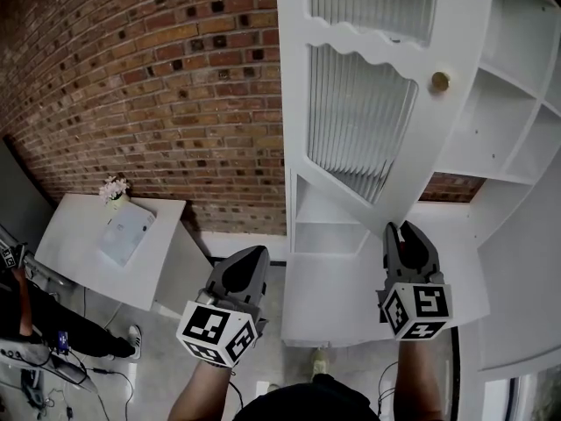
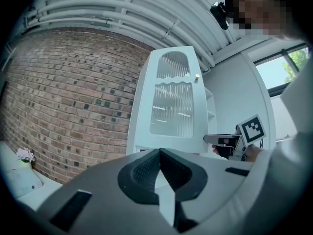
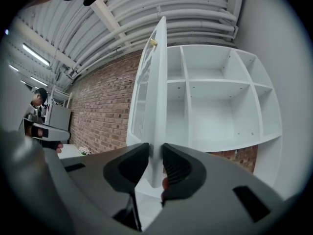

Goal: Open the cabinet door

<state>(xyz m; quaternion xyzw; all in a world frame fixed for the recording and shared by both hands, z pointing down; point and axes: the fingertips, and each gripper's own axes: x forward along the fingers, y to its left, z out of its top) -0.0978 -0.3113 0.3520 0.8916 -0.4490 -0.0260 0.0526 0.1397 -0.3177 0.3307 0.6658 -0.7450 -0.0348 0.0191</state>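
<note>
The white cabinet door (image 1: 368, 112), with ribbed glass panes and a small brass knob (image 1: 440, 82), stands swung out from the cabinet's bare shelves (image 1: 517, 103). My right gripper (image 1: 401, 228) reaches its lower corner. In the right gripper view the door's edge (image 3: 157, 92) fills the gap of the right gripper (image 3: 155, 148), both pads against it. My left gripper (image 1: 254, 253) hangs left of the door with its jaws shut and nothing in them. The left gripper view looks over the left gripper (image 2: 159, 151) at the door's face (image 2: 171, 106) and the right gripper (image 2: 215, 140) beside it.
A brick wall (image 1: 158, 86) runs behind the cabinet. At the left stands a white table (image 1: 79, 261) with a small flower pot (image 1: 114, 187) and a flat white thing (image 1: 127, 231). Cables and gear lie on the floor at the lower left (image 1: 35, 358). A person (image 3: 39, 99) stands far left.
</note>
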